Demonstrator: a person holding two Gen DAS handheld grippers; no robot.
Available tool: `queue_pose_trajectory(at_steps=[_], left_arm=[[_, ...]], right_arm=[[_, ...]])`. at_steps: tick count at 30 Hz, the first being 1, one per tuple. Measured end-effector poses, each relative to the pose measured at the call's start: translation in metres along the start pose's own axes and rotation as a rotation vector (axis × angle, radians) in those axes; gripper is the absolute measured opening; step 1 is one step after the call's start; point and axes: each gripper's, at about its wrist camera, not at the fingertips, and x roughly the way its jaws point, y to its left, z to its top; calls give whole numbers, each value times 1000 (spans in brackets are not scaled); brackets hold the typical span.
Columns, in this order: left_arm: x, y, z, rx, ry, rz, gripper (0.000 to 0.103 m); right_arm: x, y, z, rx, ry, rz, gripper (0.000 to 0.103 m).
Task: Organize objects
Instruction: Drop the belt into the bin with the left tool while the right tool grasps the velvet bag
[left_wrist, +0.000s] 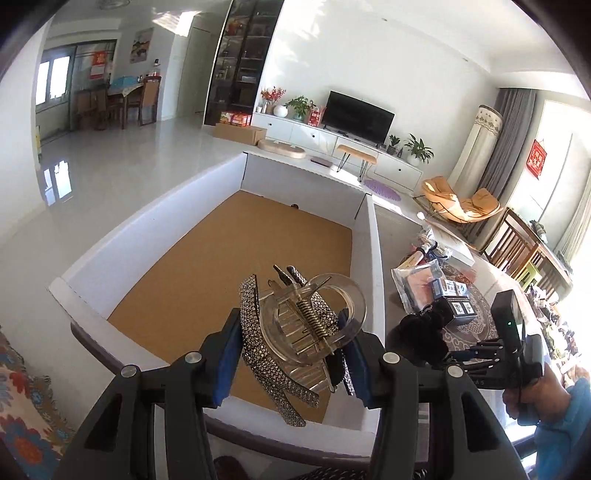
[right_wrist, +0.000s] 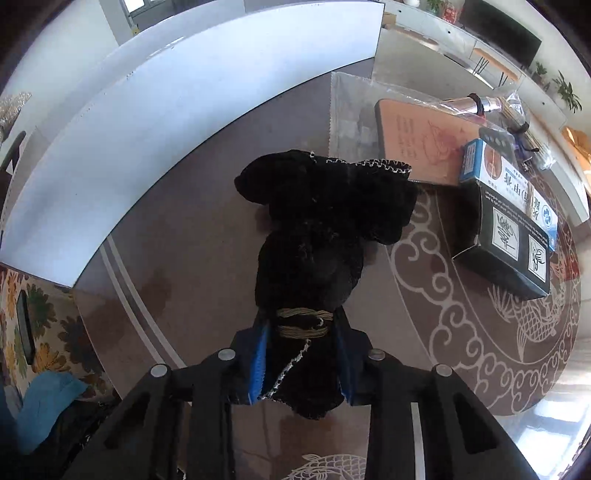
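Observation:
My left gripper is shut on a clear plastic hair claw clip tangled with a rhinestone-studded bow. It holds them above the near end of a white-walled cardboard box with a bare brown floor. My right gripper is shut on a black velvet bow bound with gold thread, just above the brown patterned table, right of the box wall. The right gripper and bow also show in the left wrist view.
On the table to the right lie a dark cigarette box, a blue-and-white one, a plastic-bagged pink notebook and more bagged items. A floral sofa is at the left. The table edge runs under the box.

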Motion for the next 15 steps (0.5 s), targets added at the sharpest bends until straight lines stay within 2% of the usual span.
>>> queue_pose_trajectory(at_steps=[3, 7, 9, 10, 11, 13, 15], left_arm=[[12, 15, 9, -6, 26, 21, 51], [44, 29, 24, -26, 98, 41, 52], [66, 33, 32, -30, 168, 72, 56], [74, 35, 35, -34, 191, 95, 64], [79, 37, 36, -37, 199, 118, 74], [82, 41, 38, -43, 187, 171, 80], [77, 44, 38, -59, 170, 197, 80]], right_arm=[[-47, 14, 19, 45, -122, 104, 32], [-113, 60, 71, 51, -331, 267, 32], [-122, 86, 100, 54, -372, 338, 33], [-120, 97, 113, 60, -377, 358, 37], [-113, 106, 125, 69, -375, 368, 54], [-93, 119, 143, 84, -338, 358, 84], [-83, 122, 143, 106, -351, 322, 84]])
